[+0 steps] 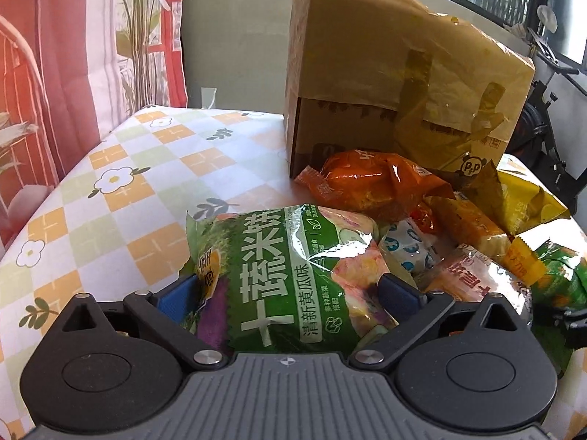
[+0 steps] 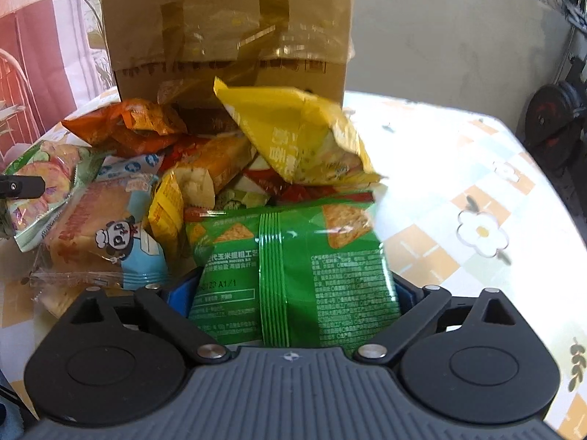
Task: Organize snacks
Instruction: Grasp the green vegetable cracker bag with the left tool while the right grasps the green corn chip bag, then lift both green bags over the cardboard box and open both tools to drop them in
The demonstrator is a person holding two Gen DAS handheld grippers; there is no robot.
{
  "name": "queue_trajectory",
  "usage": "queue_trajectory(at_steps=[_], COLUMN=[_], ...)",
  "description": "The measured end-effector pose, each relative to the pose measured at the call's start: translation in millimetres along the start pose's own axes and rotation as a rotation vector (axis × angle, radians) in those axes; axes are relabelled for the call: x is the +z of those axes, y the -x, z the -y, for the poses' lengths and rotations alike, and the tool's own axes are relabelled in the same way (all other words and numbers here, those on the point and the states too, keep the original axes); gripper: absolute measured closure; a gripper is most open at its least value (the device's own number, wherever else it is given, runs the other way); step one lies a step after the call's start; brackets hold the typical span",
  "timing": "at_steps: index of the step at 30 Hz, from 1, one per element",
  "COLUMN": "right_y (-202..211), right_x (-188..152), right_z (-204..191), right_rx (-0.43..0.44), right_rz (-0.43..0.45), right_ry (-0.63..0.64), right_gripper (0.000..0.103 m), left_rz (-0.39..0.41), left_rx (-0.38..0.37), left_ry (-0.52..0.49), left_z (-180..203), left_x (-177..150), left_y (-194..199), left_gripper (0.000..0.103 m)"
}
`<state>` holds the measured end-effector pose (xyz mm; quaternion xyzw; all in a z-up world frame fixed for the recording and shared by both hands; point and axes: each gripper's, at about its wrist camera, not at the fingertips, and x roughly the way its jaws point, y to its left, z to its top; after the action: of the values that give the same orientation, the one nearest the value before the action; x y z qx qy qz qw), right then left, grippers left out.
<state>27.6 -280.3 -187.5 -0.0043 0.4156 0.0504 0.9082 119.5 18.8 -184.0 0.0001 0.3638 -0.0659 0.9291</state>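
A heap of snack packets lies on the table in front of a cardboard box. My left gripper is shut on a green rice-cracker packet, its blue pads pressing both sides. My right gripper is shut on a green corn-chip packet, seam side up. The box stands behind the heap, with a yellow packet, orange packets and a panda bread packet in the heap. An orange packet lies beside the box in the left wrist view.
The table has a checked flower-print cloth, bare to the left of the heap and to the right of it. A red-and-white curtain hangs at the left. Exercise gear stands beyond the table's right edge.
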Motion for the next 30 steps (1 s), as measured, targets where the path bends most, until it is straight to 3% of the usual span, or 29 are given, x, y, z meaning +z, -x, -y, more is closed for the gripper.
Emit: queue_trajectory(at_steps=[8, 10, 16, 30], right_y=[3.9, 5.6, 15.9, 38.3], right_x=[-6.4, -7.2, -7.6, -2.4], right_z=[3.2, 5.6, 8.0, 6.4], right_rx=[-0.013, -0.016, -0.013, -0.007], right_rz=[0.002, 0.009, 0.038, 0.097], right_ry=[0.010, 0.008, -0.007, -0.015], right_gripper=[0.009, 0.011, 0.016, 0.017], left_rz=[-0.011, 0.007, 0.042, 0.103], left_rx=[0.014, 0.006, 0.006, 0.010], left_ry=[-0.021, -0.031, -0.062, -0.043], left_z=[7.4, 9.2, 13.5, 12.7], left_x=[4.9, 4.0, 5.3, 9.8], left_y=[-4.1, -0.4, 13.5, 39.5], left_gripper=[0.001, 0.010, 0.022, 0.025])
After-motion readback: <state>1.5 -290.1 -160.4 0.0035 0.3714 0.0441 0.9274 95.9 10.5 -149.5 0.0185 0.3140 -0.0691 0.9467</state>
